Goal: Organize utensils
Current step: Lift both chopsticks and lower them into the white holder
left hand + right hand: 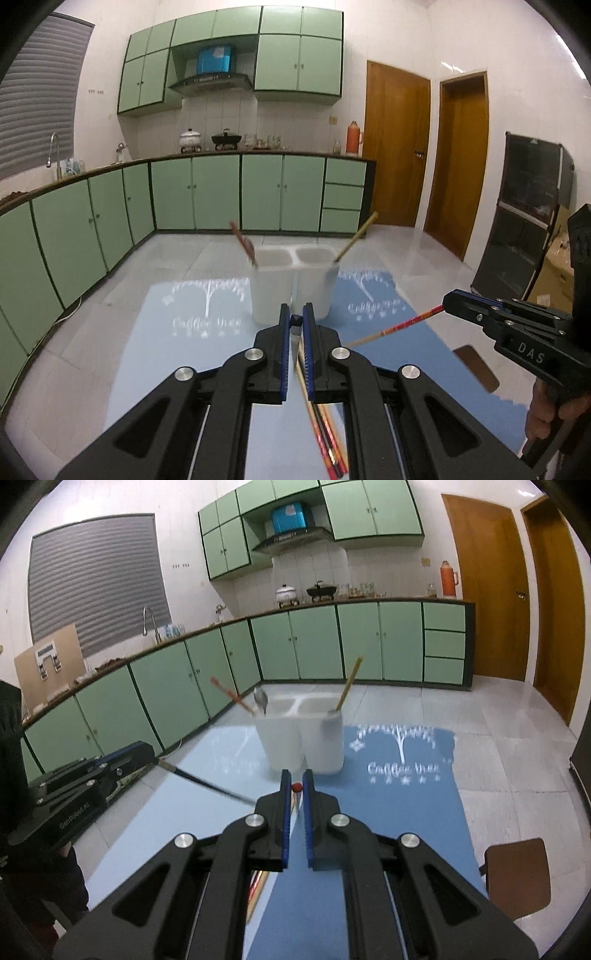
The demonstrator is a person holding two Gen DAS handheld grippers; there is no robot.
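Note:
A white two-compartment holder [291, 291] [303, 738] stands on the table ahead of both grippers. A red chopstick [231, 696] and a spoon [260, 699] lean in its left cup, and a bamboo chopstick [349, 683] leans in its right cup. My left gripper [295, 312] [153, 755] is shut on one end of a dark chopstick [207, 784], which slants down and away from the jaws. My right gripper [296, 777] [447, 301] is shut on the red tip of a red patterned chopstick [399, 325]. Both grippers are above the table, short of the holder.
A blue mat [406, 812] with white print covers the glass table. A brown seat [517, 875] sits off the table's right edge. Green cabinets [110, 221] line the far walls. A person's hand [543, 417] grips the right handle.

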